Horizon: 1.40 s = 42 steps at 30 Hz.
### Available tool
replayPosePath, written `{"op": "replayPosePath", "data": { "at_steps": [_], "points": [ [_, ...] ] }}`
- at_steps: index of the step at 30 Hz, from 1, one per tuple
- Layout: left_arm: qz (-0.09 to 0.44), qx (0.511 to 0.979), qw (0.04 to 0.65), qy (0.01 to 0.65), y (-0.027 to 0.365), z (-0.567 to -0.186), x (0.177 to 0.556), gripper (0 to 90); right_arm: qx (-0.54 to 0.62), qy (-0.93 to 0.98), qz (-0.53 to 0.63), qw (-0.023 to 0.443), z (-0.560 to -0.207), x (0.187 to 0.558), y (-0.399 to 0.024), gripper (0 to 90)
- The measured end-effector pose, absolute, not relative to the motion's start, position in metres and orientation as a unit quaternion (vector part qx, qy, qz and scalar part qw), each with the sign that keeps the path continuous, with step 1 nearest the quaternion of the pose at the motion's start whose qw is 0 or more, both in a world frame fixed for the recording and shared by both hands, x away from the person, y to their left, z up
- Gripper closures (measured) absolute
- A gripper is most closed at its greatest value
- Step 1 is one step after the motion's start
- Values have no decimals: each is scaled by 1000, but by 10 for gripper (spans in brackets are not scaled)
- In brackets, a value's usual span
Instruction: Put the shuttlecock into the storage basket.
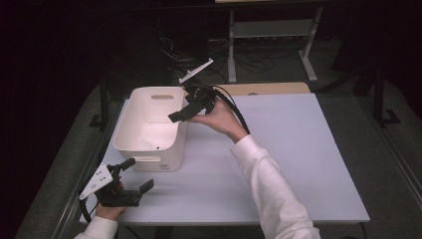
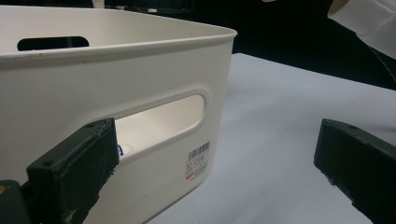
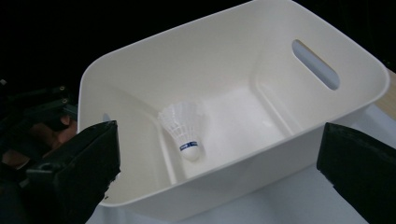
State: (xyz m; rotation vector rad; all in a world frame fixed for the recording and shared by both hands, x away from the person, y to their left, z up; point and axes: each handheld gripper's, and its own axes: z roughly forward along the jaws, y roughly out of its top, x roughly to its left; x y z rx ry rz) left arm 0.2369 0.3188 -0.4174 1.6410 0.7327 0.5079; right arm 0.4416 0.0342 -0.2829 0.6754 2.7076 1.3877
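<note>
Dark room; grey table (image 1: 278, 164) bears white bin (image 1: 149, 130).

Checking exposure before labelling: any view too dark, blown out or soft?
High view: surroundings nearly black, the pale grey table evenly lit, the white plastic bin bright but readable. Left gripper view: near jaws soft, bin wall sharp. Right gripper view: white feathered shuttlecock low-contrast against the bin floor; jaws blurred.

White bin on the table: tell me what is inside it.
The white bin holds one white shuttlecock lying on its floor, cork end toward the near wall. In the right gripper view, that near wall hides a strip of the floor just behind it.
</note>
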Motion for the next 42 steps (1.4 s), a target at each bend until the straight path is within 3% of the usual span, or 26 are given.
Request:
{"op": "replayPosePath", "data": {
  "at_steps": [42],
  "points": [
    [220, 706, 595, 315, 317, -417, 238, 0, 285, 845, 453, 15, -290, 430, -48, 0]
  ]
}}
